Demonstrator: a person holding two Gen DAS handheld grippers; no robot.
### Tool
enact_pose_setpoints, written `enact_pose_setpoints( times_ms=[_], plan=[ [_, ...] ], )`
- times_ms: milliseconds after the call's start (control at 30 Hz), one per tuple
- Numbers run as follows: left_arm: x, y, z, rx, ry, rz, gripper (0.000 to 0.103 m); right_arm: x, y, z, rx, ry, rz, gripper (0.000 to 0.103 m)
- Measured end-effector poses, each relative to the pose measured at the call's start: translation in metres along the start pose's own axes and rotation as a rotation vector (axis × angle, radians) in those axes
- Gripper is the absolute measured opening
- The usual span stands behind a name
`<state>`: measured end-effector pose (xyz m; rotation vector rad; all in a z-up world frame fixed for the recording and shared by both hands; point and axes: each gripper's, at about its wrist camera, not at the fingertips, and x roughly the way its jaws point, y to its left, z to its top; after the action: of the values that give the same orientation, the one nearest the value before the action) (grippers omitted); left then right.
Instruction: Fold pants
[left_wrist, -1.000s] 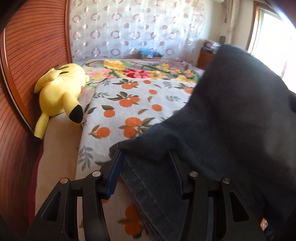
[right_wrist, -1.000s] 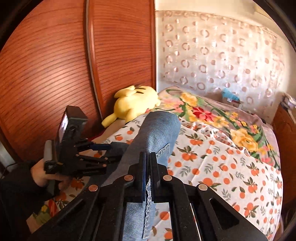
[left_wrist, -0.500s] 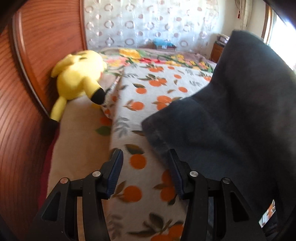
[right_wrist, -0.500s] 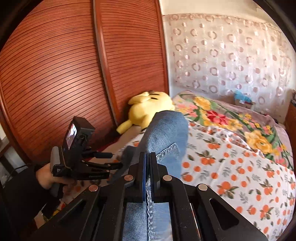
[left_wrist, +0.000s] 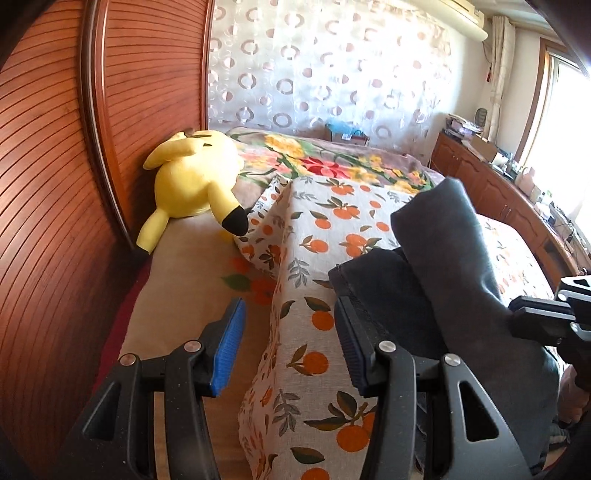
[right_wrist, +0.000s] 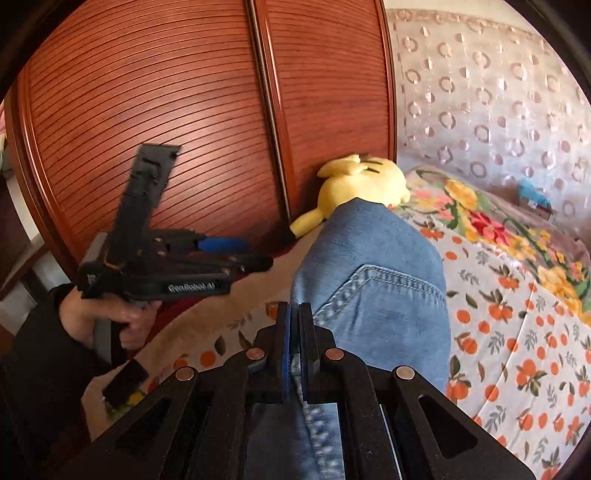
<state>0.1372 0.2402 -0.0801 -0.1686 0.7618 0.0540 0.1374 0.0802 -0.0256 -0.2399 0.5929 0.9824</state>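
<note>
The blue denim pants (right_wrist: 373, 280) hang folded over in a hump above the bed, a back pocket facing me. My right gripper (right_wrist: 294, 310) pinches their seam between its pads; its jaws are just starting to open. In the left wrist view the pants (left_wrist: 461, 266) look dark and lie draped at the right, their hem edge beside the right finger. My left gripper (left_wrist: 288, 306) is open with only the orange-print bedspread (left_wrist: 314, 229) under its gap. A hand (right_wrist: 110, 317) holds that left gripper (right_wrist: 255, 253) off to the left of the pants.
A yellow plush toy (left_wrist: 195, 177) lies against the slatted wooden wardrobe doors (left_wrist: 55, 184) on the left. A floral blanket (left_wrist: 332, 166) covers the far end of the bed. A patterned curtain (left_wrist: 332, 74) hangs behind, and low wooden cabinets (left_wrist: 498, 192) run along the right.
The left gripper, which had the pants' hem between its fingers, has drawn back and left, away from the cloth. The right gripper has come lower with the pants.
</note>
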Motion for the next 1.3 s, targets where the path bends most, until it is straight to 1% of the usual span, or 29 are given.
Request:
enact_pose_setpoints(
  times_ms=[67, 133, 167, 267, 367, 500, 667, 733, 833, 900, 967, 1033, 1100, 1167, 1300],
  plan=[
    [-0.004, -0.005, 0.001, 0.008, -0.013, -0.011, 0.051, -0.008, -0.009, 0.001, 0.015, -0.004, -0.008, 0.014],
    [-0.008, -0.012, 0.004, 0.019, -0.025, -0.021, 0.051, -0.025, -0.014, 0.000, 0.013, -0.032, -0.013, 0.022],
    [-0.012, -0.018, 0.005, 0.028, -0.037, -0.033, 0.051, -0.033, -0.018, -0.001, 0.016, -0.045, -0.018, 0.024],
    [-0.022, -0.034, 0.009, 0.046, -0.062, -0.059, 0.051, -0.059, -0.037, -0.012, 0.037, -0.079, -0.042, 0.025],
    [-0.030, -0.050, 0.012, 0.065, -0.086, -0.095, 0.051, -0.072, -0.057, -0.028, 0.054, -0.099, -0.114, 0.025],
    [-0.033, -0.073, 0.018, 0.091, -0.101, -0.130, 0.051, -0.063, -0.087, -0.050, 0.117, -0.058, -0.155, 0.025],
    [-0.022, -0.100, 0.026, 0.123, -0.088, -0.163, 0.051, -0.052, -0.113, -0.064, 0.181, -0.038, -0.177, 0.025],
    [-0.016, -0.108, 0.024, 0.141, -0.085, -0.174, 0.051, -0.049, -0.112, -0.065, 0.192, -0.036, -0.167, 0.025],
    [0.005, -0.114, 0.018, 0.157, -0.044, -0.166, 0.051, -0.051, -0.116, -0.063, 0.211, -0.036, -0.179, 0.026],
    [0.025, -0.113, 0.012, 0.155, -0.001, -0.151, 0.051, -0.057, -0.118, -0.063, 0.221, -0.042, -0.186, 0.033],
    [0.041, -0.113, 0.009, 0.159, 0.028, -0.135, 0.051, -0.064, -0.120, -0.061, 0.232, -0.058, -0.199, 0.053],
    [0.058, -0.111, 0.007, 0.164, 0.060, -0.121, 0.051, -0.067, -0.129, -0.060, 0.247, -0.059, -0.206, 0.062],
    [0.075, -0.108, 0.007, 0.165, 0.097, -0.091, 0.051, -0.065, -0.140, -0.056, 0.255, -0.044, -0.209, 0.064],
    [0.085, -0.106, 0.008, 0.164, 0.116, -0.079, 0.051, -0.056, -0.157, -0.050, 0.267, -0.020, -0.220, 0.065],
    [0.093, -0.103, 0.007, 0.158, 0.121, -0.089, 0.051, -0.026, -0.192, -0.039, 0.297, 0.040, -0.219, 0.065]
  ],
)
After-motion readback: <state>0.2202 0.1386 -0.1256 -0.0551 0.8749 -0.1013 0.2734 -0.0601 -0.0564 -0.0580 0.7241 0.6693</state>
